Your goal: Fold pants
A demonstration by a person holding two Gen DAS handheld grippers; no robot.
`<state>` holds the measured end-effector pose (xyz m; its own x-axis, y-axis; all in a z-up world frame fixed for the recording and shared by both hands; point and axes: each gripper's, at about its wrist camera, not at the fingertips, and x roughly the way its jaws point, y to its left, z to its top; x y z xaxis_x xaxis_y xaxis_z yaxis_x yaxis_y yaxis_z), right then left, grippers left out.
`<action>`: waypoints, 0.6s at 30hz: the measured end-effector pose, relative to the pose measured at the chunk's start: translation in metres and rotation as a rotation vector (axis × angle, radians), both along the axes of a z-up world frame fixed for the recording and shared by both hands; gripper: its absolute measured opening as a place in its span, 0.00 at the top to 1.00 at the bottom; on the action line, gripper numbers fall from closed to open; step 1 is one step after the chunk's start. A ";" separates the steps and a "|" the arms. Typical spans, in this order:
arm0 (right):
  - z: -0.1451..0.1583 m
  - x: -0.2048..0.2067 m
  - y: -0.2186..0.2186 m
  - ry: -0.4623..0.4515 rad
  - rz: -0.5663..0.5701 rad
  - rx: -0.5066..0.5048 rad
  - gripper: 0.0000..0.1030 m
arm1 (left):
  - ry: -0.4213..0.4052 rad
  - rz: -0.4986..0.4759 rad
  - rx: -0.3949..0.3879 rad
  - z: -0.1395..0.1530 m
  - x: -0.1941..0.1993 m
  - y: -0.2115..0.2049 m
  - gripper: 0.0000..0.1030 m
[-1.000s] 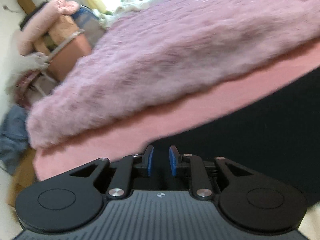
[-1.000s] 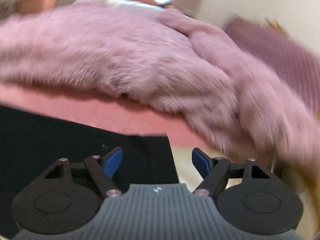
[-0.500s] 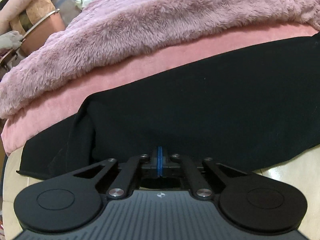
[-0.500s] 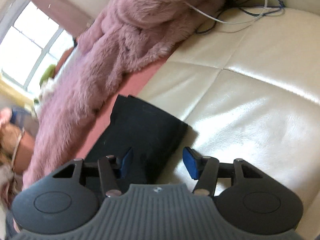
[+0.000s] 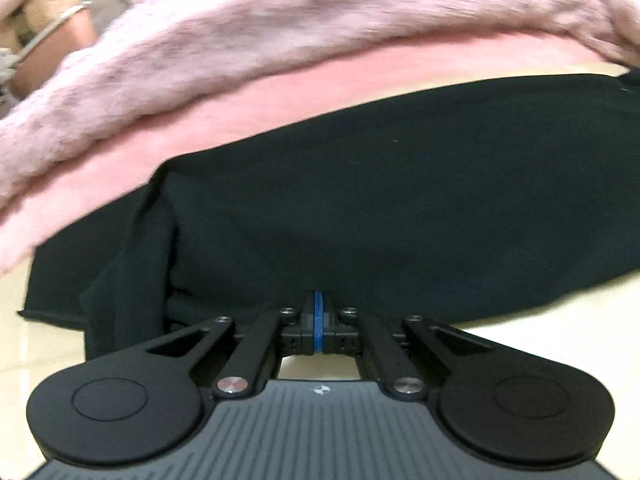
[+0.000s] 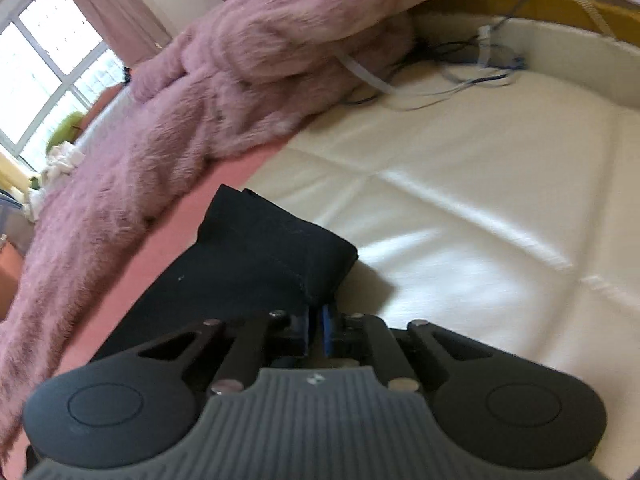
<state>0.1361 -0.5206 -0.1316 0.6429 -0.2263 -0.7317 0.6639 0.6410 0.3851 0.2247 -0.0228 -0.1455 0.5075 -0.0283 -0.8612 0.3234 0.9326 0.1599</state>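
Observation:
Black pants [image 5: 400, 200] lie stretched across the bed, with a loose fold at their left end. My left gripper [image 5: 319, 300] is shut at their near edge, blue pads pressed together on the hem. In the right wrist view the pants [image 6: 256, 272] end in a folded corner. My right gripper [image 6: 316, 320] is shut on that corner, and dark cloth shows between its blue pads.
A fluffy pink blanket [image 5: 280, 40] [image 6: 200, 100] is heaped behind the pants on a pink sheet [image 5: 200, 120]. Cream quilted mattress [image 6: 480, 220] spreads to the right, with cables [image 6: 460, 76] near the bed's raised rim. Household clutter [image 5: 60, 32] sits far left.
The left jaws closed and came down onto the pants' near edge. The right gripper rolled, reached the pants' end and closed from wide open onto the corner.

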 end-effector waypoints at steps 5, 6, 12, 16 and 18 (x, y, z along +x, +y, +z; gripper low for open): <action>0.019 -0.039 -0.048 0.096 -0.049 -0.097 0.99 | 0.046 -0.097 -0.113 0.006 -0.047 -0.045 1.00; 0.022 -0.045 -0.059 0.120 -0.065 -0.115 0.99 | 0.051 -0.106 -0.126 0.006 -0.053 -0.051 0.99; 0.032 -0.058 -0.094 0.145 -0.037 -0.133 0.92 | 0.024 -0.117 -0.162 0.016 -0.073 -0.049 0.93; 0.048 -0.055 -0.071 0.159 0.031 -0.228 0.73 | -0.050 -0.084 -0.178 0.044 -0.094 -0.023 0.76; 0.059 -0.055 -0.050 0.154 0.086 -0.282 0.69 | -0.075 -0.055 -0.175 0.054 -0.105 -0.004 0.71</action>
<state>0.0812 -0.5708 -0.0730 0.5556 -0.3833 -0.7379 0.6392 0.7644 0.0842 0.1193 -0.0271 -0.0914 0.5632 -0.2036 -0.8008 0.3680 0.9296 0.0225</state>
